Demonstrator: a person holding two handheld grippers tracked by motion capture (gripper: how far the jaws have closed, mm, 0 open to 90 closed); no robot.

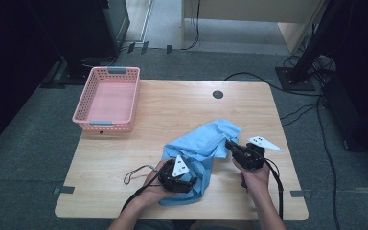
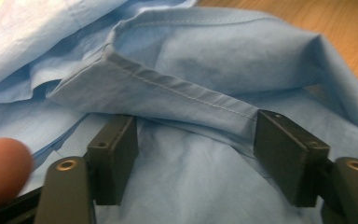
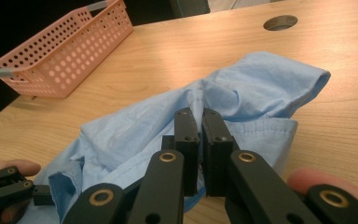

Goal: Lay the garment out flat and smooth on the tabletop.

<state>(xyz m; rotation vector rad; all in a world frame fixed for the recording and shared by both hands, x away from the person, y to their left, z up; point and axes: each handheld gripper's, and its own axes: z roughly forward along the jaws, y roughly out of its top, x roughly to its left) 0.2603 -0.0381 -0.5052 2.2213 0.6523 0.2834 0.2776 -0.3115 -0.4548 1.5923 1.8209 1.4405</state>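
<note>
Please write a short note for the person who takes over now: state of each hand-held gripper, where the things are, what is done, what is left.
Left hand-held gripper: jaws open around a stitched hem of the blue shirt, not pressing on it.
Right hand-held gripper: shut on a bunch of the shirt.
The shirt lies crumpled on the table, near the front edge. The pink basket stands at the far left corner and looks empty.
Done: one grip taken.
Left, probably: close the left jaws on the hem, straighten or fold the shirt, perhaps put it in the basket.
</note>
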